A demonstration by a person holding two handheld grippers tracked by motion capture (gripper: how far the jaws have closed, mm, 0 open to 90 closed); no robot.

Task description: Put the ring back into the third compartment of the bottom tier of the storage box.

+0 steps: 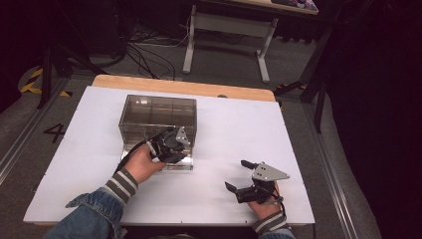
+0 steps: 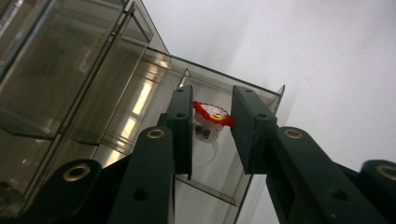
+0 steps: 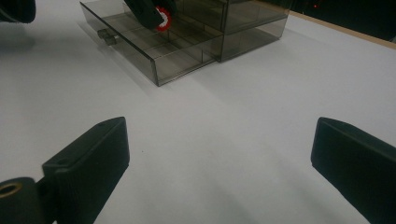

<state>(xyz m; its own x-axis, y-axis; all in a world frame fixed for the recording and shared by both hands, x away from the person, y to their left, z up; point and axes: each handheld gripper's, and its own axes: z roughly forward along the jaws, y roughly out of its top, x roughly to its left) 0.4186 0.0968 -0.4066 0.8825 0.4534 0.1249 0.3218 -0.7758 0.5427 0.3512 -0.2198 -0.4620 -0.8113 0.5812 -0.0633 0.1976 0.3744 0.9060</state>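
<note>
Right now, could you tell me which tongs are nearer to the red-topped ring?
Left. The left tongs straddle the ring above the pulled-out drawer; the right tongs rest apart on the white table.

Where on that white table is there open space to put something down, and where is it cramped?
The white table is bare right of the clear box, up to the far and right edges, and between the box and the right gripper. The left strip beside the box is free too. It is crowded at the pulled-out drawer, where the left gripper grips the ring.
</note>
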